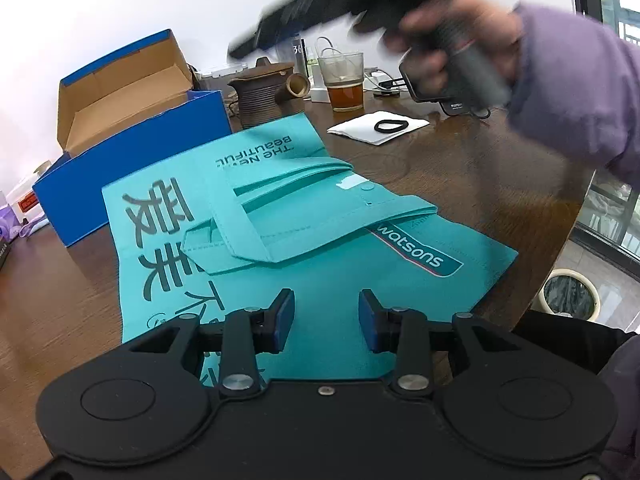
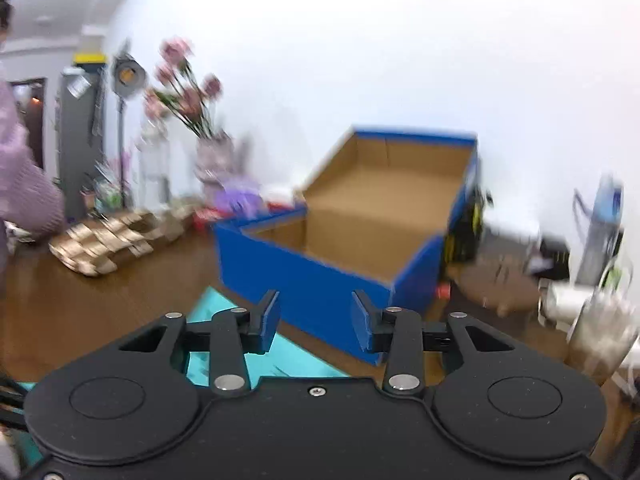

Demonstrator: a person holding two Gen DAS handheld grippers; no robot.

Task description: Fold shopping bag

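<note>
A teal shopping bag [image 1: 320, 240] lies flat on the brown wooden table [image 1: 460, 176], its top part and handles folded over the printed middle. My left gripper [image 1: 326, 316] hovers low over the bag's near edge, jaws open, with only flat fabric showing beneath the gap. High at the back right, a hand [image 1: 460, 32] in a purple sleeve carries the blurred right gripper well above the table. In the right wrist view, my right gripper [image 2: 316, 320] is open and empty, with a corner of the bag [image 2: 288, 354] below it.
An open blue cardboard box [image 1: 132, 168] [image 2: 320, 280] stands just behind the bag. Behind it are a clay teapot [image 1: 260, 92], a glass of tea [image 1: 346, 88] and a white napkin [image 1: 416, 124] with a black ring on it. The table edge [image 1: 560, 240] curves at the right.
</note>
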